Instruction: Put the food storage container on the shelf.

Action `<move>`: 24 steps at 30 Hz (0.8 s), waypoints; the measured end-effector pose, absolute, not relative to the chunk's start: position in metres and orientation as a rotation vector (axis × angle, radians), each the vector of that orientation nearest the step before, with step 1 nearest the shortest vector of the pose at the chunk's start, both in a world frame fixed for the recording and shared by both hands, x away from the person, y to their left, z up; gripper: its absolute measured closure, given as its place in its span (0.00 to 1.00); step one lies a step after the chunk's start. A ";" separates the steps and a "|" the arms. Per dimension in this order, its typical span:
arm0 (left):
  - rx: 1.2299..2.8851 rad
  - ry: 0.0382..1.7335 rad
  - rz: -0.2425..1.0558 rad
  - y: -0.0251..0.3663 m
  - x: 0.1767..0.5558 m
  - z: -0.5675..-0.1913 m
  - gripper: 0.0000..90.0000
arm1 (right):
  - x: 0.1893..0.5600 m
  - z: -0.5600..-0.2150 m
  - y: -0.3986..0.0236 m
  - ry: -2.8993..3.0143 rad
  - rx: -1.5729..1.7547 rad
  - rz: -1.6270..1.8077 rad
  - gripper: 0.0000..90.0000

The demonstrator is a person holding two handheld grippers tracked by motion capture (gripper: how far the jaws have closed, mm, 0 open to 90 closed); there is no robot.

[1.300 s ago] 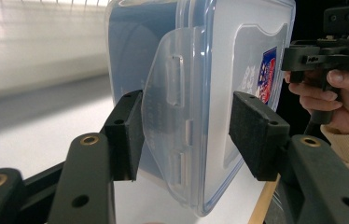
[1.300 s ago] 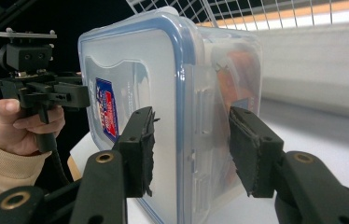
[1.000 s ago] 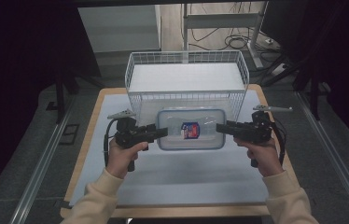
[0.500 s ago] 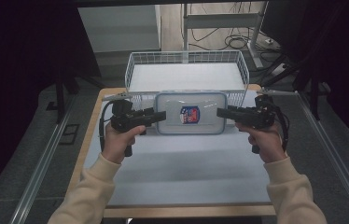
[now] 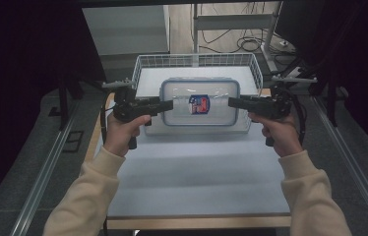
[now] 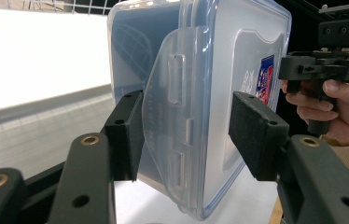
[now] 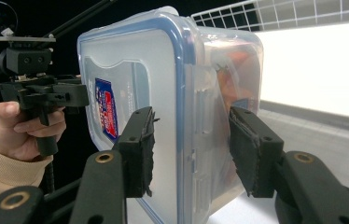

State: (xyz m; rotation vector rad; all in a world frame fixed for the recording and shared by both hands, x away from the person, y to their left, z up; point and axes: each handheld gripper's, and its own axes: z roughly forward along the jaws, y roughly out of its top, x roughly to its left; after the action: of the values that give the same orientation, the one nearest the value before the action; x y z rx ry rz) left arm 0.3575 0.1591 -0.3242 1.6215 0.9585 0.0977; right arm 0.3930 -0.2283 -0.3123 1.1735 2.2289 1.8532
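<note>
Currently the clear lidded container (image 5: 199, 103) sits at centre frame in the high view, carried between the left gripper (image 5: 165, 104) and the right gripper (image 5: 234, 103), over the near rim of the white wire basket (image 5: 142, 66).

- Jaws: in the left gripper view the jaws of the left gripper (image 6: 184, 135) bracket the container (image 6: 219, 84) at its side latch flap (image 6: 170, 135); gaps show beside both pads, so we cannot tell whether they are clamped. In the right gripper view, the right gripper (image 7: 191, 149) straddles the other end of the container (image 7: 163, 93), one pad against the lid face, a sliver of gap at the other.
- Risk, our judgement: the hold looks light at both ends. If either hand drifts outward or tilts, the smooth plastic could slip and drop onto the basket rim or the table (image 5: 192, 182). The latch flap may flex or pop open under squeeze.
- Hard to make out: contents are an orange blur through the wall; the blue-red label (image 5: 199, 104) is unreadable. Whether the container's underside touches the basket is hidden. Dark surroundings swallow both edges of the high view.
</note>
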 end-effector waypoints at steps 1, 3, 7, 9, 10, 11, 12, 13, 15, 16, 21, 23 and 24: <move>1.621 0.960 0.098 0.159 0.360 -0.323 0.52 | 0.393 -0.312 -0.228 2.229 1.174 1.853 0.58; 1.621 0.961 0.100 0.160 0.364 -0.320 0.52 | 0.397 -0.310 -0.228 2.226 1.177 1.854 0.58; 1.622 0.958 0.102 0.161 0.372 -0.315 0.52 | 0.404 -0.306 -0.226 2.221 1.175 1.854 0.58; 1.620 0.956 0.097 0.162 0.379 -0.315 0.52 | 0.410 -0.303 -0.225 2.222 1.177 1.844 0.58; 1.618 0.957 0.092 0.163 0.382 -0.315 0.52 | 0.412 -0.301 -0.225 2.223 1.179 1.836 0.58; 1.614 0.962 0.085 0.163 0.384 -0.315 0.52 | 0.414 -0.300 -0.225 2.222 1.184 1.835 0.58; 1.614 0.962 0.085 0.163 0.384 -0.315 0.52 | 0.416 -0.299 -0.225 2.223 1.183 1.829 0.58; 1.612 0.962 0.080 0.163 0.387 -0.316 0.52 | 0.416 -0.299 -0.225 2.223 1.183 1.829 0.58; 1.611 0.960 0.077 0.163 0.392 -0.316 0.52 | 0.423 -0.297 -0.225 2.222 1.192 1.820 0.58; 1.609 0.960 0.073 0.162 0.397 -0.315 0.52 | 0.425 -0.297 -0.225 2.222 1.197 1.816 0.58; 1.607 0.959 0.064 0.161 0.406 -0.313 0.52 | 0.433 -0.292 -0.226 2.222 1.203 1.803 0.58; 1.606 0.958 0.062 0.161 0.410 -0.312 0.52 | 0.436 -0.290 -0.226 2.223 1.204 1.796 0.58; 1.608 0.955 0.061 0.161 0.414 -0.311 0.52 | 0.440 -0.287 -0.226 2.227 1.208 1.791 0.58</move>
State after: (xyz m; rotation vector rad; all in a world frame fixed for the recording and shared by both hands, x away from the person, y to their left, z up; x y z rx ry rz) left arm 0.4144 0.1610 -0.3112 1.6076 0.9547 0.0609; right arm 0.4405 -0.2259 -0.2875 1.2076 2.2265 1.7909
